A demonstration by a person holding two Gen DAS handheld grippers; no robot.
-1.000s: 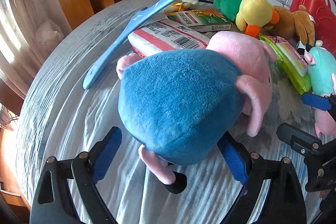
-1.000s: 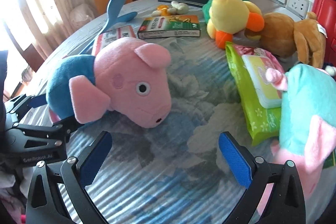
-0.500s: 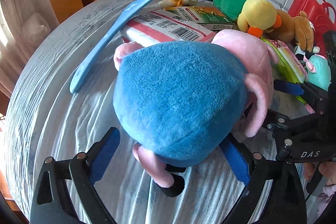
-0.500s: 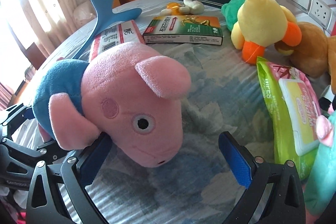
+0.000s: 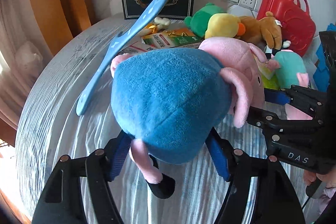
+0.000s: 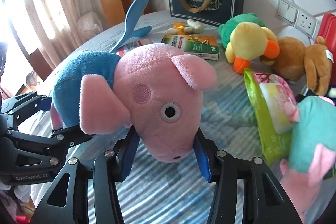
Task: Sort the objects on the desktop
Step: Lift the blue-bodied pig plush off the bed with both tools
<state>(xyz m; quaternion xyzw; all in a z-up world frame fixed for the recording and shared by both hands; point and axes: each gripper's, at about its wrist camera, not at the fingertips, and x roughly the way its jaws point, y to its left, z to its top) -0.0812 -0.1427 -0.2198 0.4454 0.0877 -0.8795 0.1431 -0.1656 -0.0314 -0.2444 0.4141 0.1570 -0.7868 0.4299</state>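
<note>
A plush pig (image 5: 168, 98) with a blue body and a pink head (image 6: 159, 98) is held between both grippers above the striped tablecloth (image 5: 52, 119). My left gripper (image 5: 169, 157) is closing, and its blue pads (image 5: 119, 156) press on the lower sides of the blue body. A pink leg with a black foot hangs down between those fingers. My right gripper (image 6: 166, 159) is also closing, and its pads (image 6: 202, 161) squeeze the snout from both sides. Each gripper shows at the edge of the other's view.
Behind the pig lie a long blue plastic tool (image 5: 126, 45), a green box (image 6: 191, 45) and a red-and-white packet. To the right are a yellow duck plush (image 6: 250, 45), a brown plush (image 6: 302, 60), green wet wipes (image 6: 271, 110), a teal plush (image 6: 310, 133) and a red case (image 5: 289, 20). A dark gift bag (image 6: 203, 1) stands against the wall.
Both grippers have narrowed from wide open onto the pig. The right one came in around the head. The pig has lifted slightly off the cloth.
</note>
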